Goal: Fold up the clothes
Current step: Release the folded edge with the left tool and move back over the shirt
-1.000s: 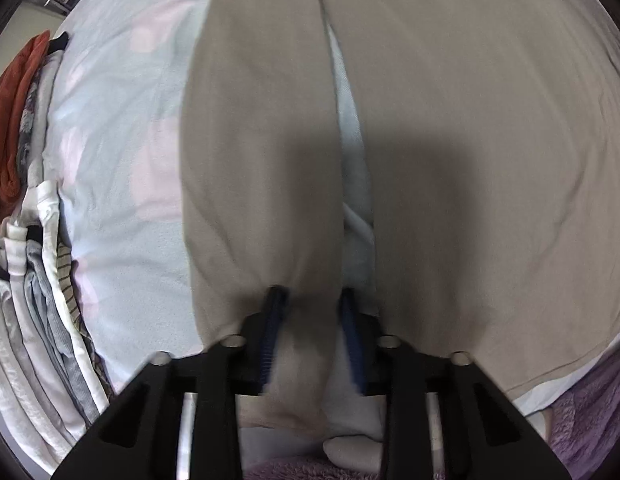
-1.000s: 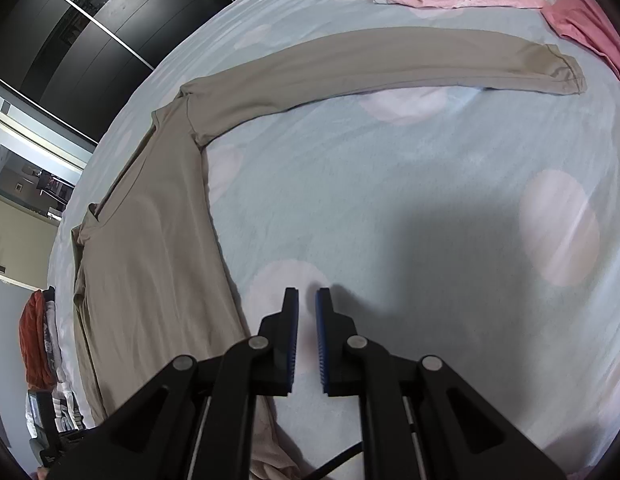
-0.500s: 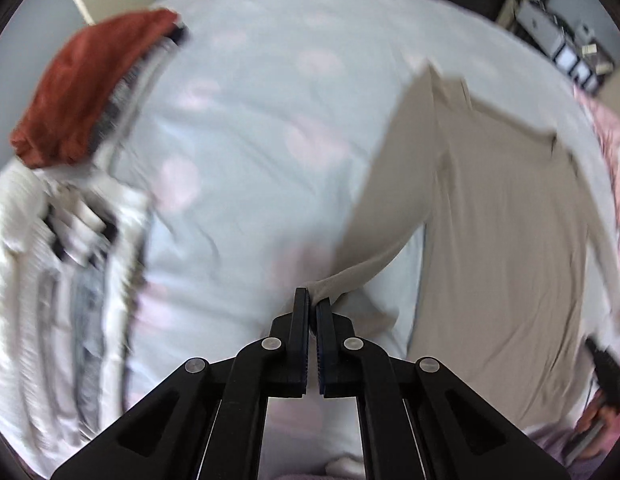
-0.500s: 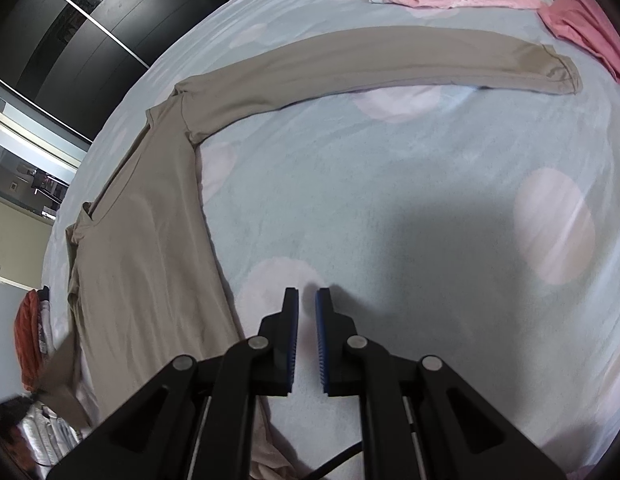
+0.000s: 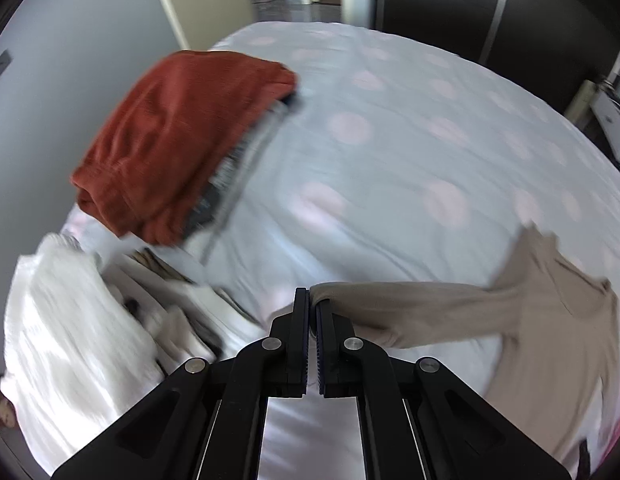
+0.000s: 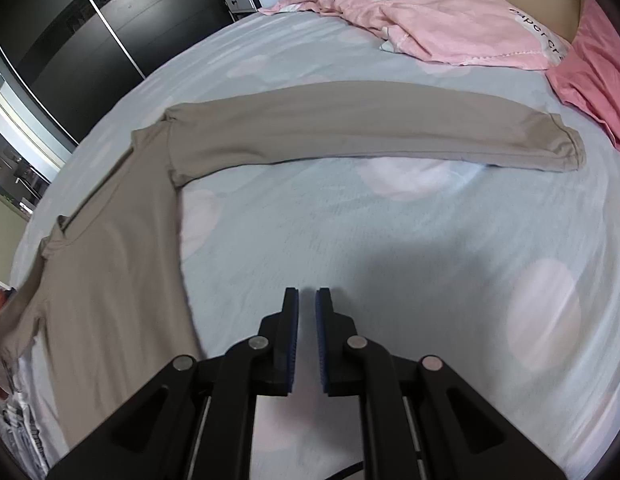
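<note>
The left gripper [image 5: 312,300] points steeply down and its two black fingers stand together, pinched on the cuff end of a beige sleeve [image 5: 410,312]. The sleeve leaves the fingertips toward 3 o'clock in the left wrist view. The right gripper [image 6: 306,300] also points steeply down. A narrow gap shows between its blue pads [image 6: 293,344] and nothing lies between them. In each view the black linkage arms fill the 6 o'clock part.

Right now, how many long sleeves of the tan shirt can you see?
2. One sleeve lies flat on the dotted blue bedsheet, reaching toward the pink pillow. The other sleeve is pinched in the left gripper.
</note>
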`<state>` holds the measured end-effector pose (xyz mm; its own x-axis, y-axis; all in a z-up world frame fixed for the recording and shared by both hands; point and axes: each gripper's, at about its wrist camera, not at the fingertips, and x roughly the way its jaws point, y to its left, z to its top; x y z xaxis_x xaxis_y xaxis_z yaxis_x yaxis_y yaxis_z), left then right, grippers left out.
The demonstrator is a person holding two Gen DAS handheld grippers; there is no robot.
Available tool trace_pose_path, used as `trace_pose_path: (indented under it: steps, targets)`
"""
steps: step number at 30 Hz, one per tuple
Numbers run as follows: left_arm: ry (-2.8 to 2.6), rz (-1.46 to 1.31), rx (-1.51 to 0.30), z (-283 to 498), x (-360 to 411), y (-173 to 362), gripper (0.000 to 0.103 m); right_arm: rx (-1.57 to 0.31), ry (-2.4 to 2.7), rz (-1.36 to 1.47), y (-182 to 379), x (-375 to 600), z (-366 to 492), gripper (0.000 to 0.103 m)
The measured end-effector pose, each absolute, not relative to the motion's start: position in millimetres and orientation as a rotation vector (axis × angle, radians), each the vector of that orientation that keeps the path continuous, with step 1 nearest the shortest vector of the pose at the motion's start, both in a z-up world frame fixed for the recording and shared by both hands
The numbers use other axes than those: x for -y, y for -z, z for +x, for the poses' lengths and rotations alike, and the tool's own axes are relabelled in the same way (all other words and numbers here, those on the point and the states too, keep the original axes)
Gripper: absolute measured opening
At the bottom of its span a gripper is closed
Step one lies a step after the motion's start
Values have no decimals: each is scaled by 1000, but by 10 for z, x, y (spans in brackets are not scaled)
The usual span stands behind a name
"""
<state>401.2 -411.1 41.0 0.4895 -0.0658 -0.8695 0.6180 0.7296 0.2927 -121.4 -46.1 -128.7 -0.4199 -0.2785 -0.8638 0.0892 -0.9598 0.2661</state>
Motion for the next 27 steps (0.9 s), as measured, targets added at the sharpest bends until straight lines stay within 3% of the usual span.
trace_pose_path:
  steps: [14, 17, 18, 19, 21, 27]
  targets:
    - [141, 698, -1038, 5165, 4321, 600, 3, 130, 2510, 1517, 1406, 751, -1216, 9]
    - [165, 741, -1024, 5106, 4345, 698, 9, 107, 2515, 1518, 1426, 784, -1222, 9]
    - [173, 756, -1018, 5084, 4354, 729, 15, 102, 2516, 1518, 1430, 791, -1229, 9]
    - [180, 761, -1001, 5045, 4337, 697, 28, 104, 2515, 1519, 1431, 788, -1233, 9]
    - [194, 766, -964, 4961, 4297, 616, 39, 114, 2513, 1520, 1432, 775, -1241, 9]
    - [188, 561, -989, 4551, 3927, 136, 40, 185, 2480, 1518, 1389, 714, -1220, 9]
